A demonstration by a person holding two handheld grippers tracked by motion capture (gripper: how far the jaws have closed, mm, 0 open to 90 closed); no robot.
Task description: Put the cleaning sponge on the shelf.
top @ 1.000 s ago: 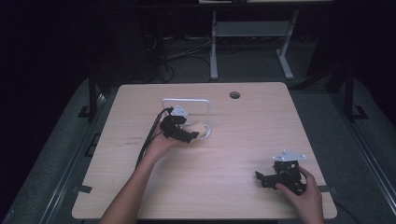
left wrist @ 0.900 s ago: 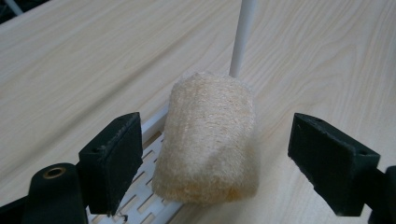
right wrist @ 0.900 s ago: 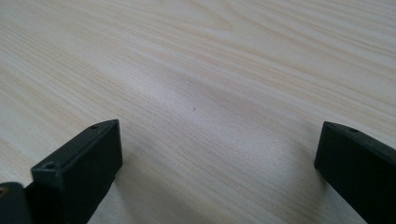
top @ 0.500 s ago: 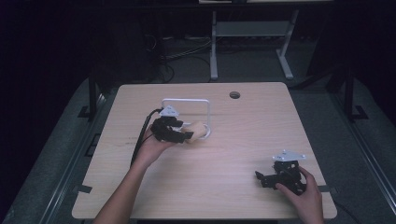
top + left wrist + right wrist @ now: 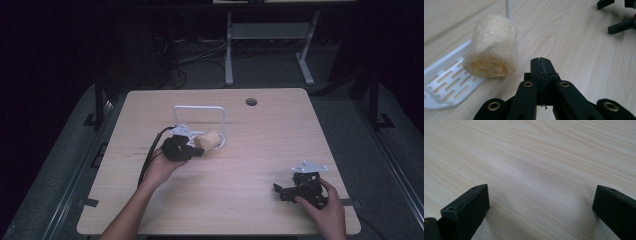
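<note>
A cream rolled towel (image 5: 209, 139) (image 5: 491, 56) lies on the slotted base of a white wire rack (image 5: 198, 116) (image 5: 447, 82), at the rack's front corner. My left gripper (image 5: 196, 150) (image 5: 541, 66) sits just left of the roll, jaws pressed together with nothing between them, its tip beside the towel and not touching it. My right gripper (image 5: 280, 190) (image 5: 541, 205) rests low on the wooden table (image 5: 250, 165) near the front right, jaws wide apart over bare wood.
A round cable hole (image 5: 251, 102) sits near the table's far edge. A black cable (image 5: 150, 155) trails from the left gripper toward the table's left side. Beyond the table stands a grey metal frame (image 5: 265, 35) on dark floor.
The left gripper has drawn back toward the person and slightly left, away from the rack. The towel roll now lies apart from its jaws. The right gripper has stayed put.
</note>
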